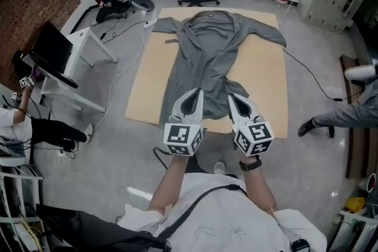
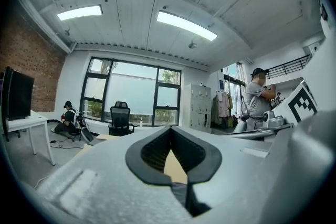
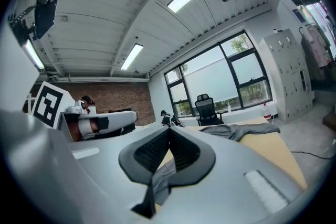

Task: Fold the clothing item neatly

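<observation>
Left hand-held gripper [image 1: 197,92], right hand-held gripper [image 1: 232,98]: both pinching one grey garment [image 1: 207,50].

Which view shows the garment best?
Head view: the whole garment lies spread on the board. Left gripper view shows only a pinch in the jaws; right gripper view a pinch plus a sleeve.
</observation>
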A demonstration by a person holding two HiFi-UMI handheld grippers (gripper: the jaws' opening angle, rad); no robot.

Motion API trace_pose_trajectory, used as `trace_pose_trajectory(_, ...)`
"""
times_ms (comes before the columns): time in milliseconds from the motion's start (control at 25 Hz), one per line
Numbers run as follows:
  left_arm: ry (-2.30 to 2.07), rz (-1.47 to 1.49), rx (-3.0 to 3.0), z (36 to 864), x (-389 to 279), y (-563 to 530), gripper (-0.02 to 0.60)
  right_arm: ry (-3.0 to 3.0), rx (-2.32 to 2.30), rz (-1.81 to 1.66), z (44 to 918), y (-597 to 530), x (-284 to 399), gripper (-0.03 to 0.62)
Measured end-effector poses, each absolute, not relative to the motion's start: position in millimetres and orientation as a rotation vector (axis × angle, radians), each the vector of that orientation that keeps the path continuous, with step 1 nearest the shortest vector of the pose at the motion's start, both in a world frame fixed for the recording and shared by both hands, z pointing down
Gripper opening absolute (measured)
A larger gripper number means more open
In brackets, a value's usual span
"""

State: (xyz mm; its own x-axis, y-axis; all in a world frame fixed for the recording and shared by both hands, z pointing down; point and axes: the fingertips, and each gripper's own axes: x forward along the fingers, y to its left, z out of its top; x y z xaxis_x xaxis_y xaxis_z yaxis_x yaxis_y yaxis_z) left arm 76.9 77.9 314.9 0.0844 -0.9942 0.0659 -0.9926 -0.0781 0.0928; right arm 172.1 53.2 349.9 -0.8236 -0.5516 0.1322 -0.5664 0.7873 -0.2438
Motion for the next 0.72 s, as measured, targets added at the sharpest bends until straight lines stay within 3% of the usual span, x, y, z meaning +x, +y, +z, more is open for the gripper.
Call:
trace_pose_trajectory(280,-1.916,-0.057,2.341,316.2,42.9,2.2,0.0,-2.839,1.071,0.427,358.5,-6.6,142.8,0.0)
trace_pose_trajectory(720,-1.84,-0.092,2.391,319.3,-75.0,-61.1,0.0,-2.782,1.174,0.354,359.2,-63.7,39.9,0.0)
